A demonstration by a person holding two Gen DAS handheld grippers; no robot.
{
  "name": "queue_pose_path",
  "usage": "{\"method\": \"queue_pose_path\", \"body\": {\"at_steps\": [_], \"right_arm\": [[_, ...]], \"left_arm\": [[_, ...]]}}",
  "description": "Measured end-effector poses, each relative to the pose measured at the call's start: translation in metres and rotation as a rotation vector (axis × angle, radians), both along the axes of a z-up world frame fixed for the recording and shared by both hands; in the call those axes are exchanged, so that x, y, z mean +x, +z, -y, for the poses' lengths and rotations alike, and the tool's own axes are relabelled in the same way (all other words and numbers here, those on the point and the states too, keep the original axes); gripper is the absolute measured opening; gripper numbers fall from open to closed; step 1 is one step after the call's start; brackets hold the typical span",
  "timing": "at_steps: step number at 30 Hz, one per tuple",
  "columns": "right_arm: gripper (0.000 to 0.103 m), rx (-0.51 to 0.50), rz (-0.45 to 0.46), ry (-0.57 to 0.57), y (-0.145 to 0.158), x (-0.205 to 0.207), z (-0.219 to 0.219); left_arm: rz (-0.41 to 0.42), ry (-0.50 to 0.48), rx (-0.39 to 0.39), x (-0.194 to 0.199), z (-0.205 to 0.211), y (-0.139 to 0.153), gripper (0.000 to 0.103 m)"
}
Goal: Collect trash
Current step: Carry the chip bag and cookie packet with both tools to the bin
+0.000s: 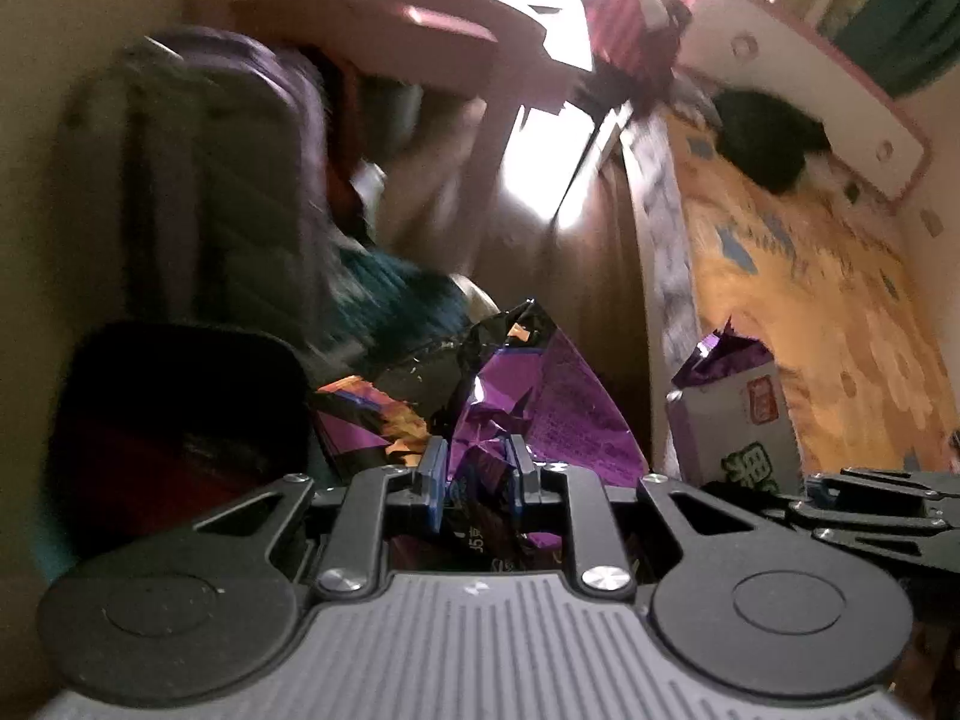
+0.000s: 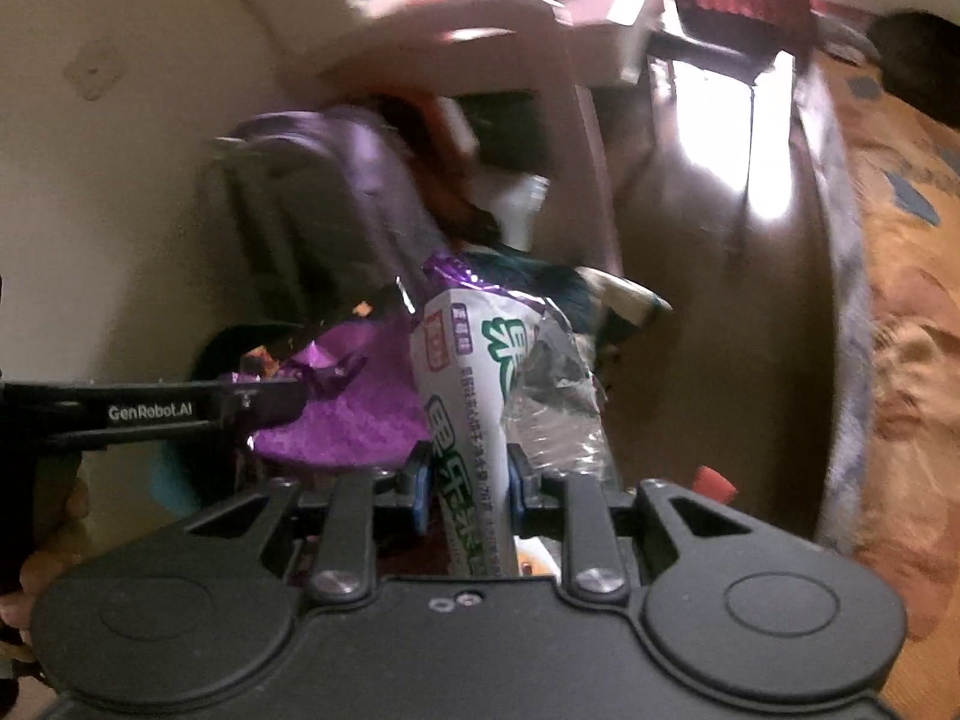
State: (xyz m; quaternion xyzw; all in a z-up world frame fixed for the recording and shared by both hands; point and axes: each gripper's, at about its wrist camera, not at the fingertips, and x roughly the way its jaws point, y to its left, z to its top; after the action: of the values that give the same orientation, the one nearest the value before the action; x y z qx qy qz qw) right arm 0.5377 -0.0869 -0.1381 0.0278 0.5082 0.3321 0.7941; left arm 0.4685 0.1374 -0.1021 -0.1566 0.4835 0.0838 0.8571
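left gripper (image 1: 474, 468): pressed tight on a crumpled purple foil snack bag (image 1: 522, 408); foil is pinched right between the blue pads, so yeah, gripped.
right gripper (image 2: 465, 480): clamped on a white snack packet with green lettering (image 2: 462, 396), pads squeezed against both sides of it.
where the purple bag is: held up in the air, in front of the left jaws, fanning out toward 12 and 1 o'clock from the pinch. In the right wrist view it's seen at 9 o'clock of the white packet, just beside it (image 2: 342, 420).
where the white packet is: also held off the floor; in the left wrist view it sits at 3 o'clock of the purple bag (image 1: 738, 426), near but apart.
long axis, purple bag: hard to call, it's scrunched; the flat printed panel is spread upward in frame, away from the fingers.
long axis, white packet: runs straight out along the fingers, torn purple-lined top pointing to 12 o'clock, slightly tilted left. Clear crinkled plastic (image 2: 558, 396) is seen at its 3 o'clock side, touching.
edges: bed with an orange patterned cover (image 1: 810, 300) along the 3 o'clock side, its edge running up toward 12. Purple chair back (image 1: 240, 180) at 10 o'clock, pink desk (image 1: 390, 30) at 11 to 12.
open room: a strip of brown wooden floor (image 1: 588, 276) between the chair and bed, sunlit patch at 12 o'clock.
blur: background is smeared, small stuff under the desk can't be made out.
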Motion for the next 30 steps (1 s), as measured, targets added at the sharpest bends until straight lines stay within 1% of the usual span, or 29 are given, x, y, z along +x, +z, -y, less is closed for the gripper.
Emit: {"method": "queue_pose_path", "body": {"at_steps": [2, 6, 9, 11, 15, 19, 21, 26, 30], "right_arm": [[0.024, 0.01, 0.019, 0.04, 0.013, -0.004, -0.022], [0.024, 0.028, 0.036, 0.12, 0.032, -0.013, -0.066], [0.024, 0.03, 0.055, 0.192, 0.039, -0.02, -0.105], [0.024, 0.027, 0.044, 0.235, 0.041, -0.024, -0.13], [0.024, -0.001, 0.011, 0.296, 0.032, -0.029, -0.177], [0.024, -0.026, -0.04, 0.317, 0.016, -0.03, -0.217], [0.024, -0.049, -0.062, 0.321, 0.006, -0.029, -0.236], [0.024, -0.126, -0.094, 0.341, -0.023, -0.031, -0.266], [0.024, -0.165, -0.134, 0.323, -0.047, -0.023, -0.279]], "left_arm": [[0.026, 0.033, 0.025, -0.012, -0.019, 0.015, 0.019], [0.078, 0.12, 0.104, -0.038, -0.065, 0.041, 0.019], [0.095, 0.183, 0.157, -0.053, -0.099, 0.051, 0.019], [0.089, 0.215, 0.185, -0.058, -0.118, 0.052, 0.019], [0.063, 0.263, 0.239, -0.063, -0.148, 0.039, 0.019], [0.028, 0.277, 0.241, -0.069, -0.173, 0.022, 0.019], [-0.001, 0.281, 0.227, -0.07, -0.183, 0.009, 0.019], [-0.037, 0.27, 0.198, -0.068, -0.189, -0.016, 0.019], [-0.08, 0.247, 0.205, -0.054, -0.189, -0.038, 0.019]]}}
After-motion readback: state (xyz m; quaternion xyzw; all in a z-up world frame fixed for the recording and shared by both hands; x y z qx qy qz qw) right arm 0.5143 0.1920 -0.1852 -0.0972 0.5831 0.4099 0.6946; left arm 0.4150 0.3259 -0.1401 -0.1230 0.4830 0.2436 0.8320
